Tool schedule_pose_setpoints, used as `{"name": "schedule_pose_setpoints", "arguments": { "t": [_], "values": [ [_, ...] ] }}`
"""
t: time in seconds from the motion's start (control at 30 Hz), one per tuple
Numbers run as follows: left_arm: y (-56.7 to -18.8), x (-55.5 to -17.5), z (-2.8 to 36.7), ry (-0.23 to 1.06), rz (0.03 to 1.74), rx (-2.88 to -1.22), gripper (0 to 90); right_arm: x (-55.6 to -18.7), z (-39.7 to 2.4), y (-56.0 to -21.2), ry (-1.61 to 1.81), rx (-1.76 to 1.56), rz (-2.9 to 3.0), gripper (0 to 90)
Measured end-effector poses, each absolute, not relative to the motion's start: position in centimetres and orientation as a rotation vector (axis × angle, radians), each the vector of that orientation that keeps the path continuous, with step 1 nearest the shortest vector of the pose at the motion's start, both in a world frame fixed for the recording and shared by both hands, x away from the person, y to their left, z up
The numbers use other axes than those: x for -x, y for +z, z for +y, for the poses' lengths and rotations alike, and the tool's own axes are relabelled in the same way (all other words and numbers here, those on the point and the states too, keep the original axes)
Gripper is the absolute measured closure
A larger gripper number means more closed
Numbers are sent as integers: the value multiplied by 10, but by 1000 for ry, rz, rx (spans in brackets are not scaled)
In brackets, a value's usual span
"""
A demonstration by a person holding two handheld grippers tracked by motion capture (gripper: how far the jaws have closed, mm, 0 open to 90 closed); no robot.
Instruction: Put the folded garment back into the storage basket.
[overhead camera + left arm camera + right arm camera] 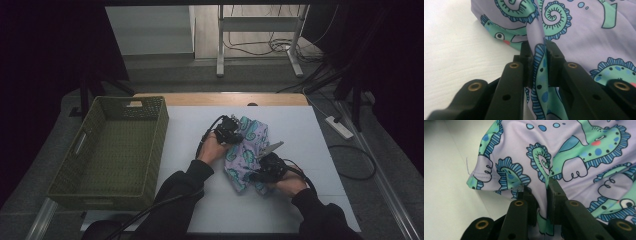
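A lilac cloth [248,147] printed with green and blue seahorses lies bunched in the middle of the white table [300,135]. My left gripper [233,134] holds its far left edge, and in the left gripper view a fold of the cloth [584,32] is pinched between the black jaws, left gripper [539,53] shut on it. My right gripper [261,170] grips the near right part. In the right gripper view the cloth [564,150] runs down between the jaws, right gripper [543,187] shut on it, with a hemmed corner [477,178] hanging to the left.
An olive woven basket [114,150] stands at the left edge of the table, nothing visible inside. Cables trail from both grippers toward the person. Beyond the table are a metal stand [260,35], floor cables and a power strip [339,126].
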State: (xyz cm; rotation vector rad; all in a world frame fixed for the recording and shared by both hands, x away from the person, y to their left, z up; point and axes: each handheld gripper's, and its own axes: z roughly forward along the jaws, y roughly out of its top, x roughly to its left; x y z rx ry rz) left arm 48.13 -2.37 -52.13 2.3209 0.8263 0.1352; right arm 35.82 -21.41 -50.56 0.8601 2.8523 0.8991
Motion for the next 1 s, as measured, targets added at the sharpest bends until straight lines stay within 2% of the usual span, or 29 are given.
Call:
{"name": "schedule_pose_setpoints", "arguments": {
  "t": [0.3,1.0],
  "values": [
    [-516,-480,-13,131,820,-2247,805,-358,-215,-495,1027,-864,2849,797],
    [-461,-470,10,213,750,-2187,808,-348,-197,-453,1253,-768,2792,797]
  ]
}}
